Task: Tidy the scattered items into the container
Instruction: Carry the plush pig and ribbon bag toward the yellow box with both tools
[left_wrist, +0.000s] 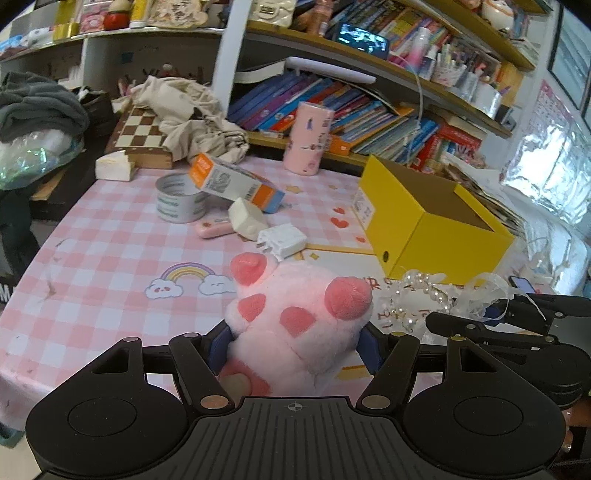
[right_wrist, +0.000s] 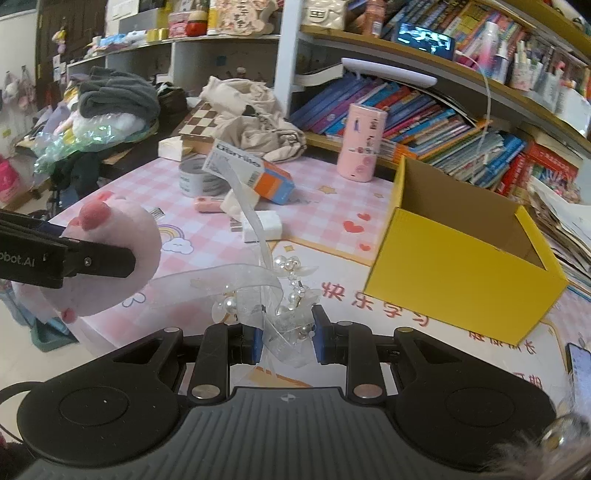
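My left gripper (left_wrist: 295, 341) is shut on a pink plush paw (left_wrist: 295, 317), held above the checked tablecloth; the plush paw (right_wrist: 118, 254) and the left gripper's fingers (right_wrist: 92, 260) show at the left of the right wrist view. My right gripper (right_wrist: 286, 341) is shut on a pearl and clear-ribbon hair ornament (right_wrist: 266, 295), whose ribbon trails upward; the ornament (left_wrist: 424, 295) also appears beside the plush. The open yellow box (left_wrist: 436, 225) (right_wrist: 465, 266) stands to the right, empty inside as far as I see. White chargers (left_wrist: 282, 242), a pink case (left_wrist: 214, 228), a tape roll (left_wrist: 177, 199) and an orange carton (left_wrist: 236, 181) lie beyond.
A pink cylinder (left_wrist: 308, 138) stands near the bookshelf (left_wrist: 369, 122). A chessboard (left_wrist: 140, 136) under crumpled beige cloth (left_wrist: 192, 114) sits at the back left. A phone (right_wrist: 580, 369) lies at the right table edge. Stacked papers (right_wrist: 561, 221) crowd the box's far side.
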